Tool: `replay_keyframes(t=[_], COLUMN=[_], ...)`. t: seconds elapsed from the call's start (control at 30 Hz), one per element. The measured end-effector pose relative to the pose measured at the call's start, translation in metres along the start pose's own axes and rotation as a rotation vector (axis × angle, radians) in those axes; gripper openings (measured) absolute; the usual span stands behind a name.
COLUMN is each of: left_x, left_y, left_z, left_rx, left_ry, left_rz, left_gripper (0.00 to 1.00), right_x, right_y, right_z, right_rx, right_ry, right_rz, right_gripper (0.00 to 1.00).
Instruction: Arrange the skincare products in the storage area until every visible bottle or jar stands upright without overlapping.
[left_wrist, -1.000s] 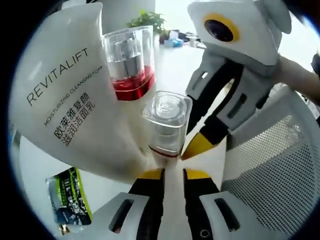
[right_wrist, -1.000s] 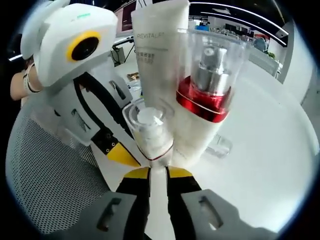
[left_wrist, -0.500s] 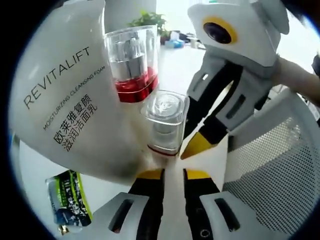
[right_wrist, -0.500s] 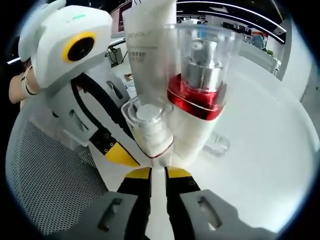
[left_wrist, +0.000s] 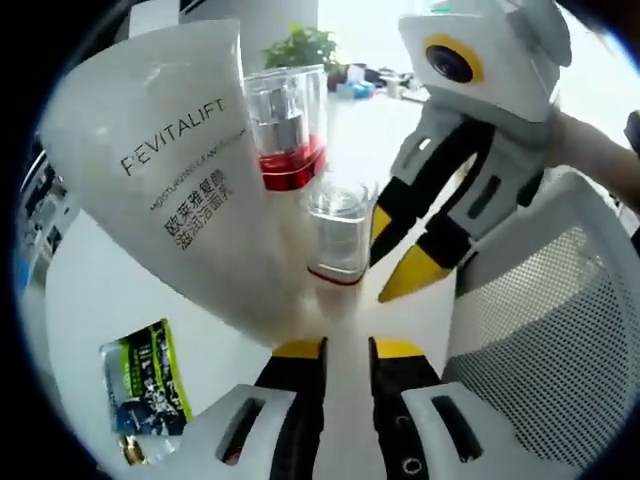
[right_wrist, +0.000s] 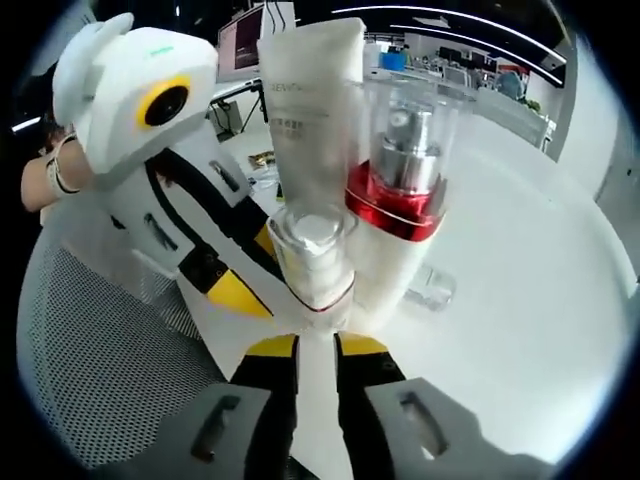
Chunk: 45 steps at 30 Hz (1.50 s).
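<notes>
A white Revitalift tube (left_wrist: 180, 200) stands tall on the white table, wide end up. Beside it is a clear-capped pump bottle with a red collar (left_wrist: 288, 130). A small clear-capped bottle with a thin red ring (left_wrist: 337, 235) stands upright in front of both. My left gripper (left_wrist: 347, 348) sits just short of the small bottle, jaws a narrow gap apart with nothing in them. The right gripper (left_wrist: 398, 250) faces me, close by that bottle's right side. In the right gripper view, the small bottle (right_wrist: 310, 255) stands just above my right gripper (right_wrist: 317, 346), whose jaws are narrowly apart. The tube (right_wrist: 310, 110) and red-collared bottle (right_wrist: 400, 170) are behind, and the left gripper (right_wrist: 250, 270) is at the left.
A green sachet (left_wrist: 150, 385) lies flat on the table at lower left. A white mesh surface (left_wrist: 540, 330) borders the table on the right, also seen as mesh (right_wrist: 90, 350). A small clear item (right_wrist: 432, 290) lies behind the tube. A hand (left_wrist: 600, 150) holds the right gripper.
Both views have drawn back a little from the bottles, so they look smaller. Both yellow tips of the right gripper show beside the small bottle. The products have not moved.
</notes>
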<state>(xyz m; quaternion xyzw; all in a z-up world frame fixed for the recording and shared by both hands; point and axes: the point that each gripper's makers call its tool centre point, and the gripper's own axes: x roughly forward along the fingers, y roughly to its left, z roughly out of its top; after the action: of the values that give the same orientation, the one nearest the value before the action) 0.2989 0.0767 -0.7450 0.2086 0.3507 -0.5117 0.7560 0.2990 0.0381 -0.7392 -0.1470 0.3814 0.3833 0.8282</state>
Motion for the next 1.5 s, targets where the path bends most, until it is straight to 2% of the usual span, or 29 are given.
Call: replay_keyframes(t=[0.3,0.47,0.6,0.73,0.87,0.97,1.17,1.27,1.5], left_x=[-0.017,-0.029,-0.045,-0.060,-0.072,-0.082,-0.102,-0.110,-0.129], left_y=[0.009,0.018,0.031,0.041,0.046,0.049,0.051,0.053,0.059], left_z=[-0.014,-0.015,-0.013,-0.016,-0.021,-0.026,-0.028,-0.030,-0.039], left_rx=[-0.057,-0.062,-0.118,-0.140,-0.162,-0.146,-0.156,-0.140,-0.176], left_ry=[-0.012,-0.032,-0.075,-0.089,-0.081,-0.068,-0.072,-0.072,-0.073], left_rz=[0.042,0.069,0.108,0.144,0.158,0.185,0.201,0.220,0.260], left_gripper=[0.23,0.28,0.32,0.35,0.42,0.46,0.55,0.59,0.68], right_x=[-0.005,-0.011,-0.018,-0.024,-0.029,-0.032,-0.038,-0.042,-0.052], right_y=[0.006,0.005,0.003,0.003,0.003,0.006,0.007,0.006,0.006], right_z=[0.003,0.006,0.010,0.017,0.022,0.025,0.031,0.033,0.042], right_rx=[0.008,0.015,0.026,0.034,0.031,0.013,-0.032,-0.034,-0.026], right_ry=[-0.012,-0.019,-0.023,-0.046,-0.057,-0.059,-0.059,-0.059,-0.087], right_rz=[-0.021,-0.045,-0.077,-0.094,-0.109,-0.107,-0.133,-0.147,-0.157], right_gripper=[0.25,0.30,0.37,0.41,0.46,0.47,0.59,0.64,0.71])
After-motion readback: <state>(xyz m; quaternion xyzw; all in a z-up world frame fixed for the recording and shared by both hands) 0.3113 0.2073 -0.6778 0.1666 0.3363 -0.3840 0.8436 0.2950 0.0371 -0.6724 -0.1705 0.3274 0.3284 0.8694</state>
